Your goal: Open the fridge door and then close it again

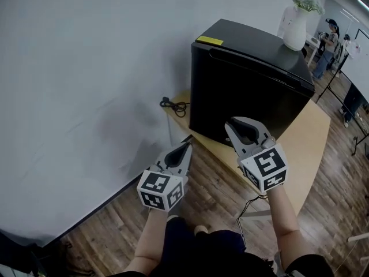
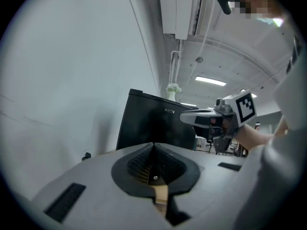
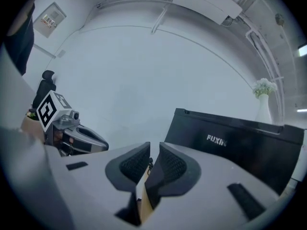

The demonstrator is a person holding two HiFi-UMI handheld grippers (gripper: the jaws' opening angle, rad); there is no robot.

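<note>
Head view: fridge (image 1: pixel 248 82) (shut) near table (image 1: pixel 314 137) edge

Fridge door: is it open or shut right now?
Shut. The black fridge door sits flush along its edges, with no gap, and nothing of the inside shows in any view.

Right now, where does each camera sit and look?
Head view: on the person's head, looking steeply down at the black fridge; forearms, left claw, right claw show.
Left gripper view: rides the left claw, looking along its shut jaws at the fridge; the right claw shows.
Right gripper view: rides the right claw, looking along slightly parted jaws at the fridge; left claw shows.
Shared: the fridge with its vase.
</note>
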